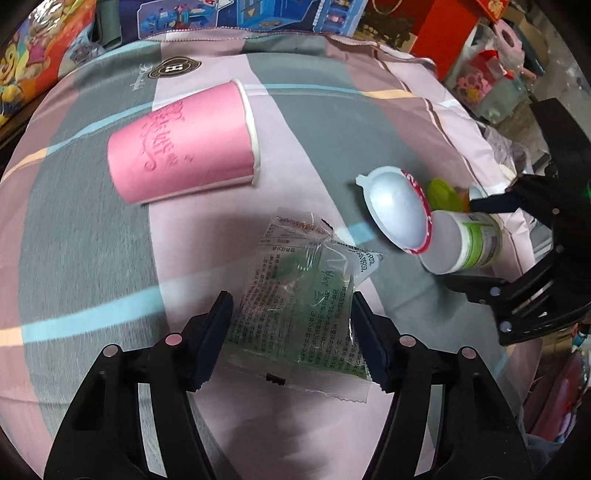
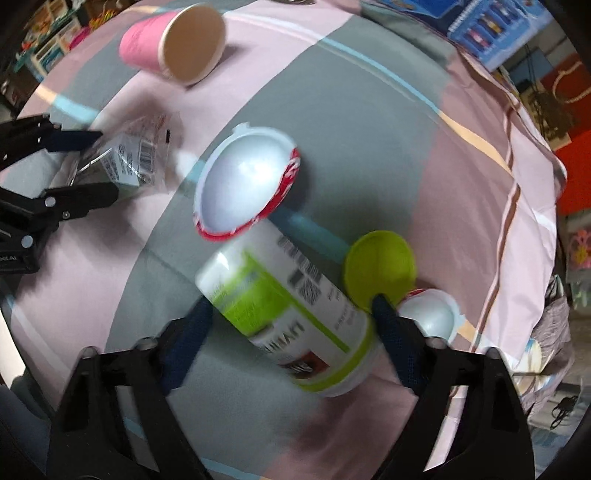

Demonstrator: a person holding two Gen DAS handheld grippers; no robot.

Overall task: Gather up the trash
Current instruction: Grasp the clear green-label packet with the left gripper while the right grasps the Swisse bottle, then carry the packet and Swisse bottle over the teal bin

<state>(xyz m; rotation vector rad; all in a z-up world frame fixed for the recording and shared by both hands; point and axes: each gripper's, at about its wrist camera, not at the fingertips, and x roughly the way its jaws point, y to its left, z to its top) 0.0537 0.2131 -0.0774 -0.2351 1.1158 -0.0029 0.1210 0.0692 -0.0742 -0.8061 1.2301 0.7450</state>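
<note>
A clear wrapper with green print (image 1: 295, 295) lies flat on the striped cloth. My left gripper (image 1: 289, 299) straddles it, one finger at each side edge, and I see no firm squeeze. A white bottle with a green label (image 2: 280, 306) lies on its side between the jaws of my right gripper (image 2: 290, 310), and both pads touch its sides. A white cup with a red rim (image 2: 243, 181) leans on the bottle's end. A green lid (image 2: 380, 266) and a second small white cup (image 2: 428, 310) lie just past the right finger. A pink paper cup (image 1: 181, 147) lies tipped over farther back.
The pink and grey striped cloth (image 1: 314, 129) covers the whole surface and drops off at its right edge (image 2: 517, 206). Toy boxes (image 1: 258, 14) and a red box (image 1: 447, 33) crowd the back. Clutter stands beyond the right edge.
</note>
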